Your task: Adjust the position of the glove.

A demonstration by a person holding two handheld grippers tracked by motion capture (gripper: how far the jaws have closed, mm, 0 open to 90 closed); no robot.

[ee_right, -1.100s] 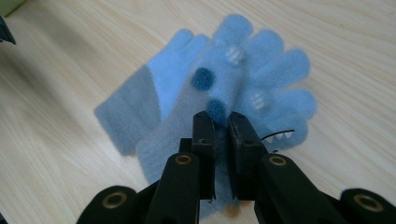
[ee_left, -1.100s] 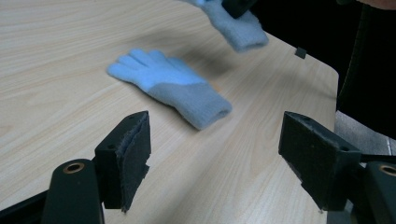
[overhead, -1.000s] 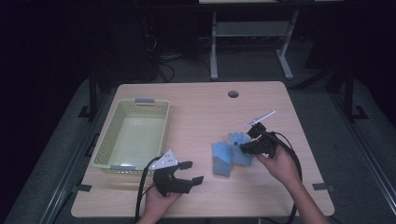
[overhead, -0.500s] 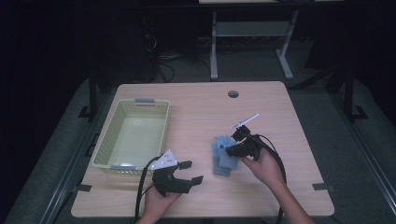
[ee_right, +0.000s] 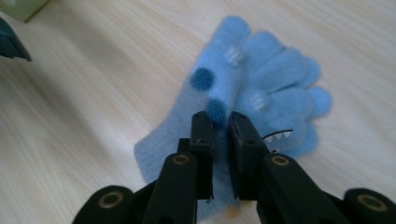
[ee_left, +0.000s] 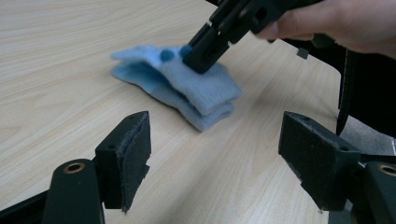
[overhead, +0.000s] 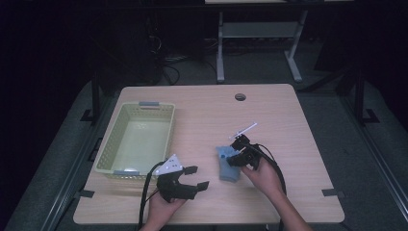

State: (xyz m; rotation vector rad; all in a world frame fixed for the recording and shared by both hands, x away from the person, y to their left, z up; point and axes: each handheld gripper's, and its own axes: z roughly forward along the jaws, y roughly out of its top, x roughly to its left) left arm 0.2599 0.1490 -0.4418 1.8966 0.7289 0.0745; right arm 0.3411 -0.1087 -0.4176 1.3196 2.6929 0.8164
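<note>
— Where do the gloves lie on the bench?

— The light blue gloves (overhead: 228, 162) lie stacked flat on the wooden bench (overhead: 269, 115), right of its middle and toward the near edge. In the right gripper view the glove fingers fan out away from the camera, with darker blue spots and a small toothed mouth printed on the fabric.

— And the right gripper?

— The right gripper (ee_right: 220, 122) has its tips down on the top glove, the two jaws drawn nearly together with only a thin slit between them. They pinch a small fold of the fabric just below one dark blue spot. The left gripper view shows the same grip from the side: the right gripper's black tips press into the upper glove.

— The left one?

— The left gripper (overhead: 197, 177) sits near the bench's near edge, left of the gloves and well apart from them. Its jaws stand wide apart with nothing between them, pointing toward the gloves.

— Anything else on the bench?

— A pale green basket (overhead: 113, 149) stands along the left edge. A round cable hole (overhead: 240, 96) sits near the far edge.
</note>
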